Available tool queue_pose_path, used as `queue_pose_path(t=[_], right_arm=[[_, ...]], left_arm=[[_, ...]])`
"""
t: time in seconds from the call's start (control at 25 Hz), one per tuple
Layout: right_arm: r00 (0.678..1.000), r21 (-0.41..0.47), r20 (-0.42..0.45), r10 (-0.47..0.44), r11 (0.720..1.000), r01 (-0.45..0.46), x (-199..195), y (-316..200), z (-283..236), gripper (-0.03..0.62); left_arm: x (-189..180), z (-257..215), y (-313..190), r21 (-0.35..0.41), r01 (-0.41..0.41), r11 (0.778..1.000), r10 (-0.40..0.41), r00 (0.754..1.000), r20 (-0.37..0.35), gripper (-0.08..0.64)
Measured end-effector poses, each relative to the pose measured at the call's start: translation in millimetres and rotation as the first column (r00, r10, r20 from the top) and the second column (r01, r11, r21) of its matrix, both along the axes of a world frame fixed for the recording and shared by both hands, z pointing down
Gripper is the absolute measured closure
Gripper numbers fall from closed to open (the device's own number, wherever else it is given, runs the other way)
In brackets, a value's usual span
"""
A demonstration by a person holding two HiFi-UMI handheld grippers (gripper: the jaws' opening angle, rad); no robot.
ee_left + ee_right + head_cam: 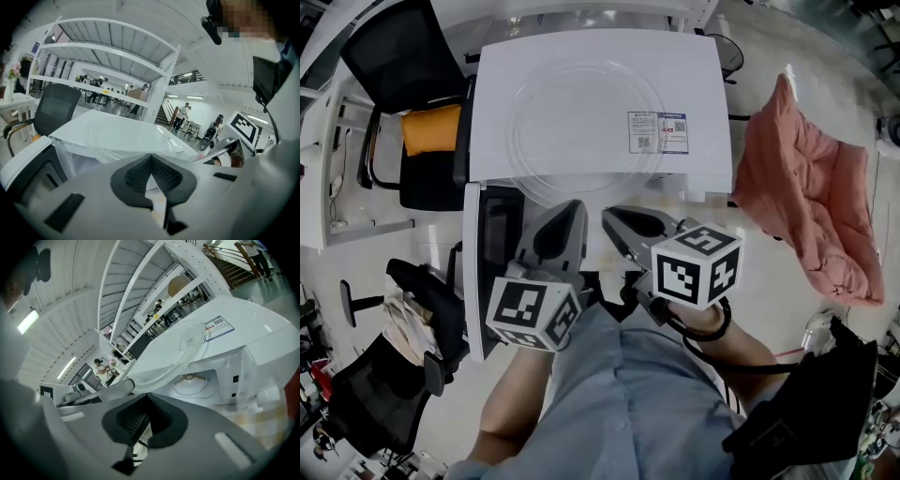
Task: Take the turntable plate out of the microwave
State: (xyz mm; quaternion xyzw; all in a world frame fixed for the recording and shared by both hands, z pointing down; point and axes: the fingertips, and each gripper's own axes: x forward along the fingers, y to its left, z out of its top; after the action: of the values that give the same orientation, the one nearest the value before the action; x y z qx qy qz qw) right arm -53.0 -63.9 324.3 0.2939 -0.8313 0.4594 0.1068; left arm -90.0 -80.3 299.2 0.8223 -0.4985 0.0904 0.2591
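The white microwave (694, 103) stands in front of me, its door (492, 253) swung open to the left. The clear glass turntable plate (586, 127) lies flat on the microwave's top, its near rim overhanging the front edge. It also shows in the left gripper view as a plate (124, 133) and in the right gripper view as a plate (180, 355). Inside the cavity only the roller hub (190, 379) shows. My left gripper (575, 208) and right gripper (611, 217) hang side by side just before the opening. Both are shut and hold nothing.
A black office chair with an orange cushion (431, 129) stands left of the microwave. A pink quilted cloth (811, 202) hangs at the right. Another black chair (370, 398) is at lower left, a black bag (811, 403) at lower right. People stand far off in the hall (185, 112).
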Motion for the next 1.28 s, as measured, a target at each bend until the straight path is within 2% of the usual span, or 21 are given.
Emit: queue_pose_path(t=[0.64, 0.8, 0.96, 1.04, 1.16, 1.28], right_arm=[[0.999, 0.030, 0.012, 0.052, 0.998, -0.052, -9, -42, -2, 0.591], [0.999, -0.001, 0.039, 0.037, 0.999, -0.037, -14, -30, 6, 0.591], [0.999, 0.001, 0.041, 0.000, 1.000, 0.000, -12, -1, 10, 0.591], [0.999, 0.035, 0.047, -0.010, 0.999, 0.008, -7, 10, 4, 0.591], [0.998, 0.136, 0.057, -0.010, 0.991, 0.002, 3, 19, -18, 0.591], [0.999, 0.280, 0.051, 0.012, 0.960, -0.025, 16, 19, -47, 0.591]], left_arm=[[-6, -1, -37, 0.039, -0.011, 0.999, 0.011, 1.000, 0.012, 0.552], [-6, -7, -34, 0.067, -0.006, 0.998, 0.005, 1.000, 0.009, 0.553], [-6, -29, -24, 0.142, 0.019, 0.990, -0.019, 1.000, 0.003, 0.552], [-6, -43, -19, 0.195, 0.038, 0.980, -0.040, 0.999, 0.009, 0.552], [-5, -65, -8, 0.276, 0.066, 0.959, -0.080, 0.996, 0.040, 0.552], [0, -88, 6, 0.357, 0.081, 0.931, -0.113, 0.991, 0.070, 0.552]])
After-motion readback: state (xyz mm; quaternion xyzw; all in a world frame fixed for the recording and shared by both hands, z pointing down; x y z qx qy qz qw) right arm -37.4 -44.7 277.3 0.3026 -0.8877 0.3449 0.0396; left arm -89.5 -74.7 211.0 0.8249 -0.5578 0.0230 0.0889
